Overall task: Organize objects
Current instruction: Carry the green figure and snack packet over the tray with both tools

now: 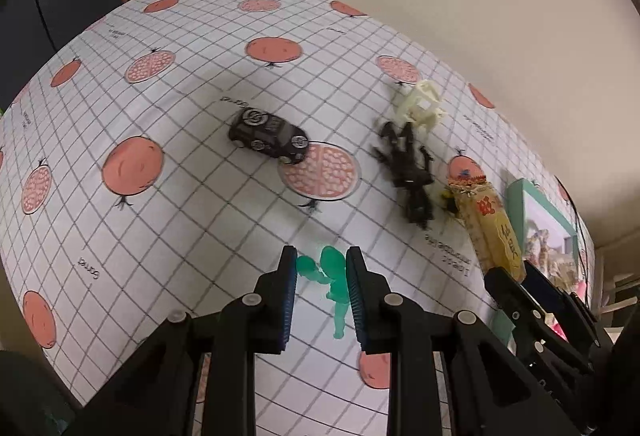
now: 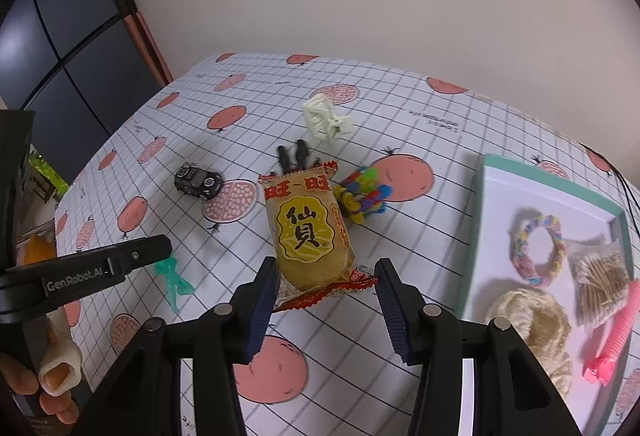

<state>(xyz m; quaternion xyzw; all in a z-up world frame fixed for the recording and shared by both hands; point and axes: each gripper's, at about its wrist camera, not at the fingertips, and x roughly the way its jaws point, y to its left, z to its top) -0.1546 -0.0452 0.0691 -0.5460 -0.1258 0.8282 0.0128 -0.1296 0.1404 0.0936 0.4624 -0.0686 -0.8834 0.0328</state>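
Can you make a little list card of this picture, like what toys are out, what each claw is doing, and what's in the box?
left claw: around the green figure, fingers either side
right claw: open, around the end of the snack packet
loose on table: black toy car, black clip, cream hair clip, colourful beaded toy
box: teal rim, on the right
in box: braided ring, toothpick bag, cream knitted piece, pink stick

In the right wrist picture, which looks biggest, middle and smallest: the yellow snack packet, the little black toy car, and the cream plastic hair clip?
1. Yellow snack packet, clearly biggest, though it also lies nearest the camera.
2. and 3. Cream plastic hair clip and little black toy car look about alike; the clip lies farther away, so I won't rank them.
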